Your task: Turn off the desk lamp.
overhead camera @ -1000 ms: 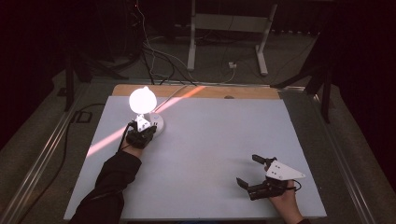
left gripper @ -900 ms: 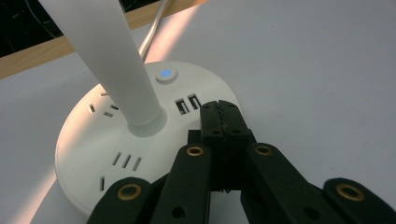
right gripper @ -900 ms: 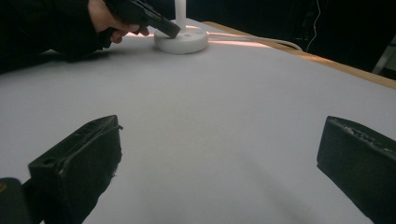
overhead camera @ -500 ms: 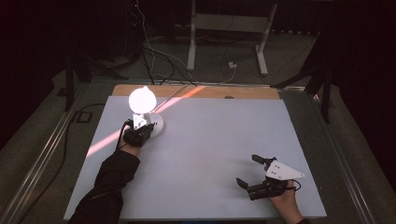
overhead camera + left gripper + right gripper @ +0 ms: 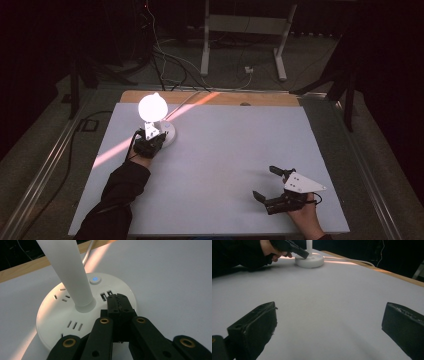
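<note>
One lamp (image 5: 152,112), lit, stands near the table's (image 5: 225,165) far-left corner; your left gripper (image 5: 117,302) has its jaws closed together, tips over the base (image 5: 50,322) just short of the blue-lit power button (image 5: 95,279). Looks like switch-on is done. Your right gripper (image 5: 272,187) idles wide, holding nothing, near the near-right corner.

Both grippers, one per hand
Left gripper (image 5: 117,301): jaws pressed together, forearm extended far-left. Right gripper (image 5: 270,184): jaws spread wide, hand (image 5: 306,216) at near-right.
</note>
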Demonstrator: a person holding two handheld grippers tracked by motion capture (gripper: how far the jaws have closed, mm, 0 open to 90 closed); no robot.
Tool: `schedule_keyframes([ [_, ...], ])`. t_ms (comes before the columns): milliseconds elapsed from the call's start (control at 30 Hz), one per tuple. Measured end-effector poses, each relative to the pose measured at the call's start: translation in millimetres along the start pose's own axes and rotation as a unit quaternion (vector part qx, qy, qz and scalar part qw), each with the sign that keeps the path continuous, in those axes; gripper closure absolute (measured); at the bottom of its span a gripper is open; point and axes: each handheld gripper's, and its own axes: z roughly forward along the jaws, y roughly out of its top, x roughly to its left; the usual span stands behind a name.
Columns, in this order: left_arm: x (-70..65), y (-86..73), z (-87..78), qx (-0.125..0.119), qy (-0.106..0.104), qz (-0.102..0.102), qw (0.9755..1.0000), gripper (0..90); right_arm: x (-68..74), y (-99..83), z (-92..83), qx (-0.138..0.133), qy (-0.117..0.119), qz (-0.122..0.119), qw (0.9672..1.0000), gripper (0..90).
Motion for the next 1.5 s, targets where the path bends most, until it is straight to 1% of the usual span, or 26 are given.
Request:
schedule_keyframes([
  [67,0.4,2.1,-3.4,-0.006,-0.002,-0.007,1.0,90.0,-0.1,0.1,-0.5,-0.001,0.0,0.001,1.0,0.0],
  [100,0.4,2.1,-3.4,-0.006,-0.002,-0.007,1.0,90.0,-0.3,0.2,-0.7,-0.002,0.0,0.0,1.0,0.0],
  [133,1.1,7.7,-9.1,-0.017,0.0,-0.007,0.9998,90.0,-0.5,0.2,-0.8,-0.002,0.0,0.001,1.0,0.0],
  [200,1.3,12.2,-14.8,-0.028,-0.002,-0.008,0.9996,90.0,-0.8,0.1,-0.6,-0.002,0.0,0.001,1.0,0.0],
  [300,1.7,13.7,-18.7,-0.034,-0.005,-0.012,0.9993,90.0,-0.2,0.3,-0.7,-0.002,0.0,0.001,1.0,0.0],
  [333,2.3,13.7,-20.1,-0.036,-0.011,-0.019,0.9991,90.0,-0.1,0.4,-0.9,-0.002,0.0,0.001,1.0,0.0],
  [433,3.3,14.3,-25.6,-0.04,-0.021,-0.022,0.9987,90.0,-0.4,0.3,-1.1,-0.002,-0.001,0.001,1.0,0.0],
  [500,3.6,15.4,-29.7,-0.043,-0.024,-0.03,0.9983,87.0,-0.7,0.3,-1.2,-0.002,-0.001,0.001,1.0,0.0],
  [567,3.5,17.0,-34.6,-0.047,-0.036,-0.037,0.9976,82.9,-0.7,0.3,-1.3,-0.002,-0.001,0.001,1.0,0.0],
  [667,1.4,20.0,-41.5,-0.05,-0.051,-0.037,0.9968,80.2,-0.6,0.4,-1.3,-0.002,-0.001,0.001,1.0,0.0],
  [733,-0.5,22.2,-45.2,-0.048,-0.06,-0.04,0.9962,70.3,-1.0,0.4,-1.4,-0.003,-0.001,0.001,1.0,0.0],
  [767,-1.6,23.4,-46.8,-0.044,-0.063,-0.04,0.9962,70.3,-1.0,0.4,-1.4,-0.003,-0.001,0.001,1.0,0.0],
  [833,-3.7,25.1,-50.0,-0.041,-0.076,-0.044,0.9953,56.8,-1.1,0.3,-1.5,-0.003,-0.002,0.001,1.0,0.0],
  [867,-5.6,25.7,-51.7,-0.038,-0.075,-0.042,0.9956,56.8,-1.1,0.3,-1.5,-0.003,-0.002,0.001,1.0,0.0],
  [900,-7.4,26.4,-53.6,-0.035,-0.076,-0.044,0.9955,47.1,-1.2,0.3,-1.5,-0.003,-0.002,0.001,1.0,0.0],
  [933,-8.0,26.6,-54.8,-0.035,-0.079,-0.047,0.9951,47.1,-1.2,0.3,-1.5,-0.003,-0.002,0.001,1.0,0.0],
  [967,-8.4,26.9,-56.2,-0.033,-0.082,-0.052,0.9947,42.9,-1.2,0.3,-1.5,-0.003,-0.002,0.001,1.0,0.0],
  [1000,-8.7,27.4,-57.6,-0.025,-0.087,-0.058,0.9942,31.0,-1.3,0.3,-1.2,-0.003,-0.001,0.002,1.0,0.0],
  [1033,-8.9,27.2,-58.6,-0.024,-0.09,-0.06,0.9938,25.3,-1.3,0.3,-1.1,-0.003,-0.001,0.002,1.0,0.0],
  [1067,-9.7,26.6,-60.1,-0.023,-0.086,-0.063,0.994,25.3,-1.3,0.3,-1.1,-0.003,-0.001,0.002,1.0,0.0],
  [1100,-10.1,25.7,-61.6,-0.021,-0.084,-0.068,0.9939,18.8,-1.1,0.4,-1.1,-0.003,-0.001,0.002,1.0,0.0],
  [1133,-9.8,24.5,-63.0,-0.019,-0.091,-0.072,0.9931,15.7,-0.8,0.4,-0.9,-0.002,-0.001,0.001,1.0,0.0],
  [1200,-10.1,22.0,-66.4,-0.017,-0.097,-0.07,0.9927,8.4,-0.8,0.7,-0.8,-0.003,-0.001,0.002,1.0,0.0],
  [1233,-9.9,20.8,-68.1,-0.015,-0.108,-0.07,0.9916,7.9,-1.0,0.8,-0.7,-0.003,-0.001,0.002,1.0,0.0],
  [1300,-10.1,18.1,-71.9,-0.011,-0.126,-0.07,0.9895,1.9,-0.8,0.7,-0.3,-0.002,-0.001,0.002,1.0,0.0],
  [1500,-12.7,8.1,-86.6,-0.016,-0.151,-0.062,0.9865,1.1,-1.0,0.6,0.3,-0.001,0.0,0.001,1.0,0.0],
])
